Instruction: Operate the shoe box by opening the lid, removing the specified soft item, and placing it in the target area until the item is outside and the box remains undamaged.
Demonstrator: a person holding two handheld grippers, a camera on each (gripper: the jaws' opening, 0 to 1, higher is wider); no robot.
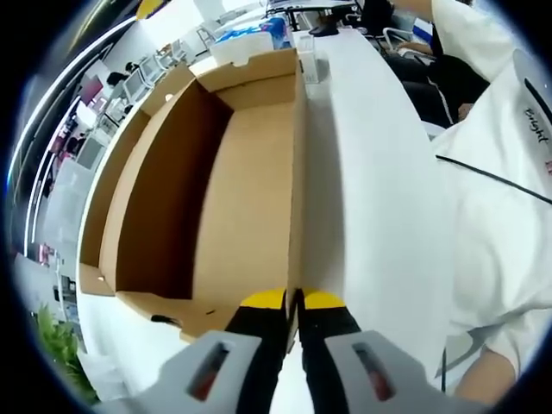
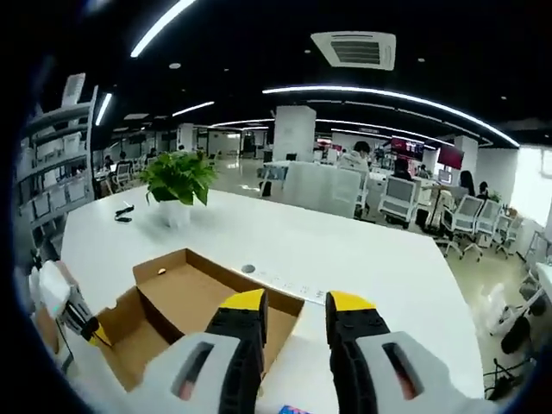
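While my left gripper [image 1: 293, 302] pinches the near wall of the open shoe box [image 1: 250, 198] at centre frame, my right gripper [image 2: 296, 315] hangs released at lower centre, the potted plant [image 2: 178, 185] on the white table [image 2: 345, 250] at upper left.

One box [image 1: 250, 198] counted, open, on one white bench [image 1: 379, 172]. One potted plant [image 2: 178, 185] counted. Two grippers seen: left [image 1: 293, 304], right [image 2: 297, 307]. Several office chairs [image 2: 401, 198] noted.
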